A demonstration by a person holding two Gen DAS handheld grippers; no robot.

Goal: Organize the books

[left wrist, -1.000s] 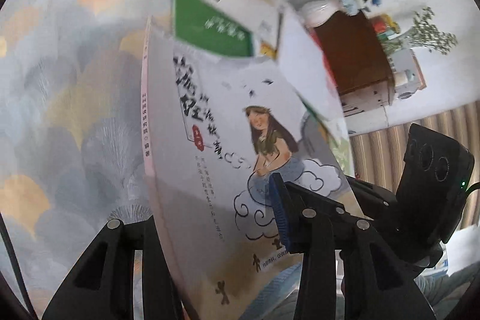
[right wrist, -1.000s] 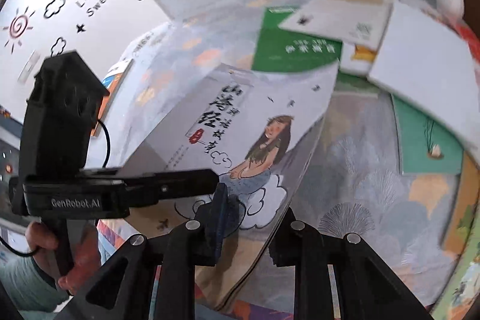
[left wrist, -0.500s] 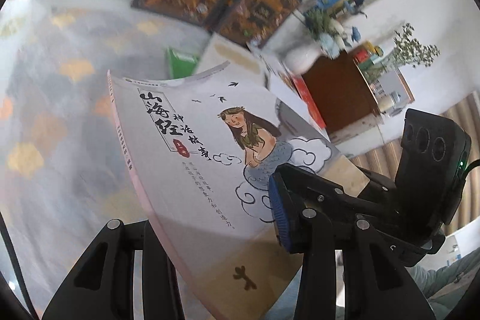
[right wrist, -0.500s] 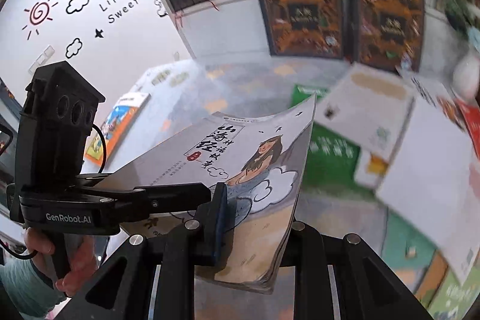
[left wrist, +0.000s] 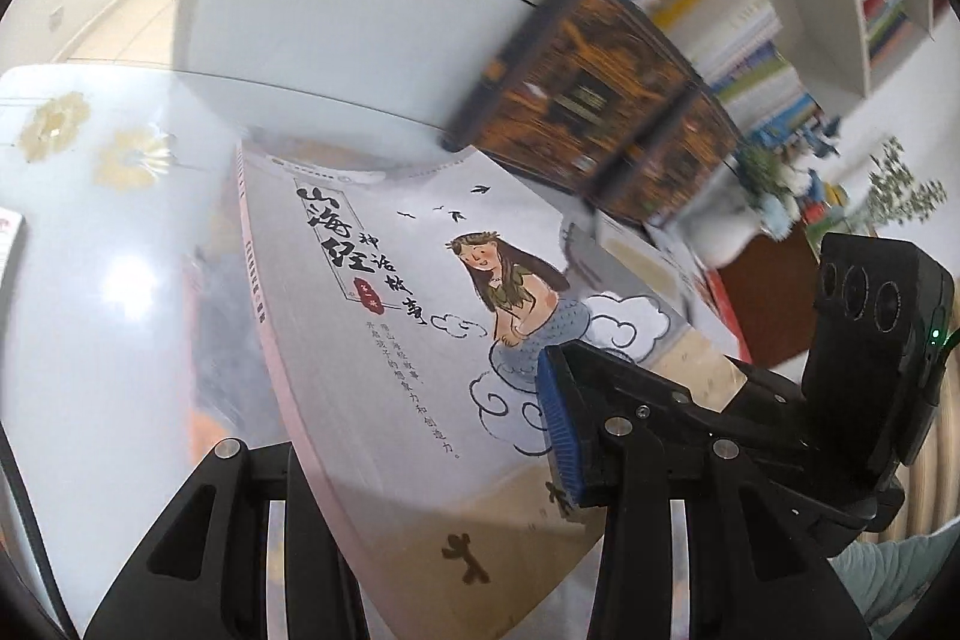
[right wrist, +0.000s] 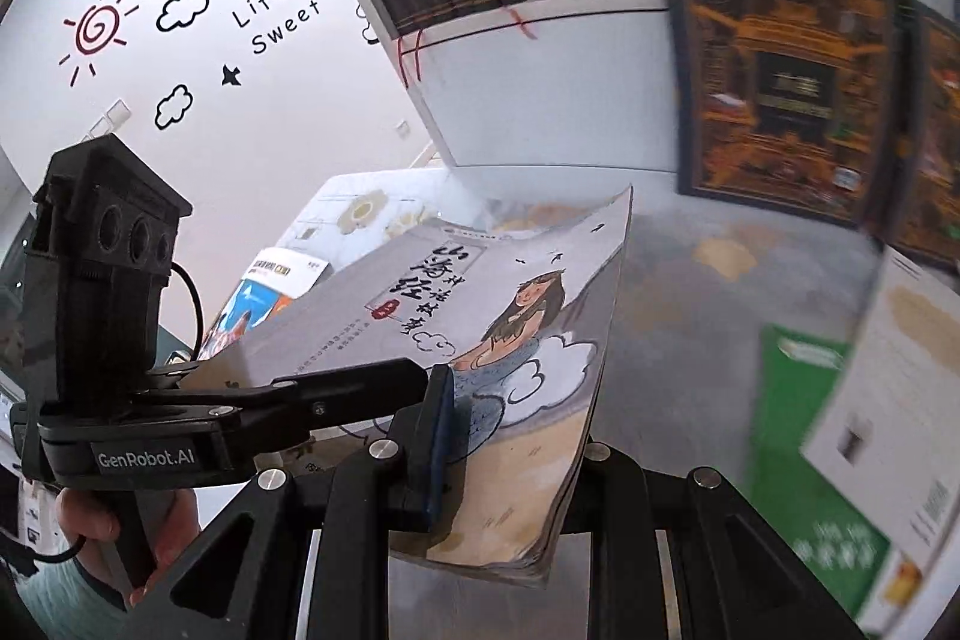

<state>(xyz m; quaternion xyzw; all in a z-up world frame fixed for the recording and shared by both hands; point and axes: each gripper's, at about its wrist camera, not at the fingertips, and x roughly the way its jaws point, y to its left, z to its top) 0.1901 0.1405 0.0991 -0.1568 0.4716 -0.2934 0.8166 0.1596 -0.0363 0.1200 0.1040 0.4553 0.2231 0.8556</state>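
Paperback [left wrist: 420,340] with a mermaid cover, held in the air above the table [right wrist: 720,340], spine toward the left claw [left wrist: 432,466], which clamps that near corner. The right claw [right wrist: 516,460] clamps the page-edge corner. The book's length runs away toward the bookshelf [right wrist: 540,88]. Only the right view shows a green book [right wrist: 798,430] lying on the table.

Book [right wrist: 480,340] held up off the table [right wrist: 690,292] between both grippers — left gripper [right wrist: 372,418] on its left edge, right gripper [left wrist: 600,436] on its right. Behind it a bookshelf [right wrist: 540,58], two framed pictures [right wrist: 780,82] leaning against it. Right of the book, more books [right wrist: 804,436] lie on the table.
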